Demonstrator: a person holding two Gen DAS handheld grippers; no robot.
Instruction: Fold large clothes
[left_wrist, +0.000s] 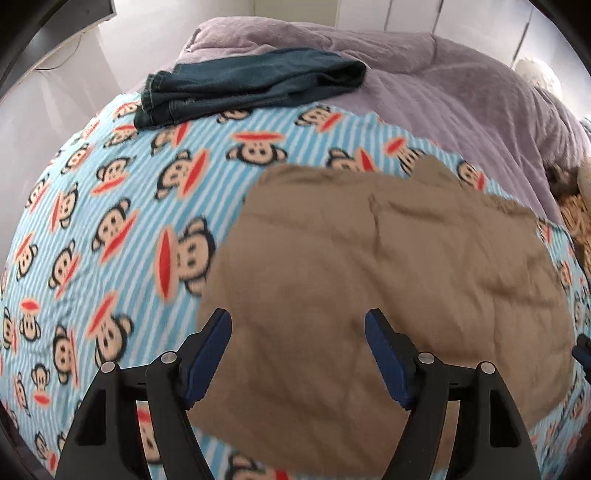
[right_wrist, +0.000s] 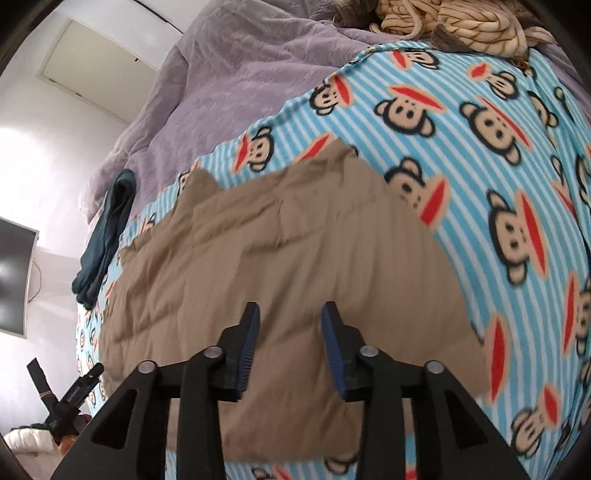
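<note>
A tan garment (left_wrist: 388, 280) lies folded flat on a blue striped blanket with monkey faces (left_wrist: 110, 221). My left gripper (left_wrist: 297, 321) hangs above the garment's near left part, jaws wide apart, nothing between them. The same tan garment (right_wrist: 280, 258) fills the middle of the right wrist view, and my right gripper (right_wrist: 290, 314) hovers over its near edge with a clear gap between the blue pads, holding nothing. The left gripper's body (right_wrist: 77, 391) shows at the lower left of that view.
Folded dark jeans (left_wrist: 243, 85) lie at the blanket's far edge, also seen as jeans (right_wrist: 107, 236). A lilac quilt (left_wrist: 461, 85) covers the bed beyond. A striped cream garment (right_wrist: 443, 22) is bunched at the far right. A dark screen (right_wrist: 14, 273) hangs on the white wall.
</note>
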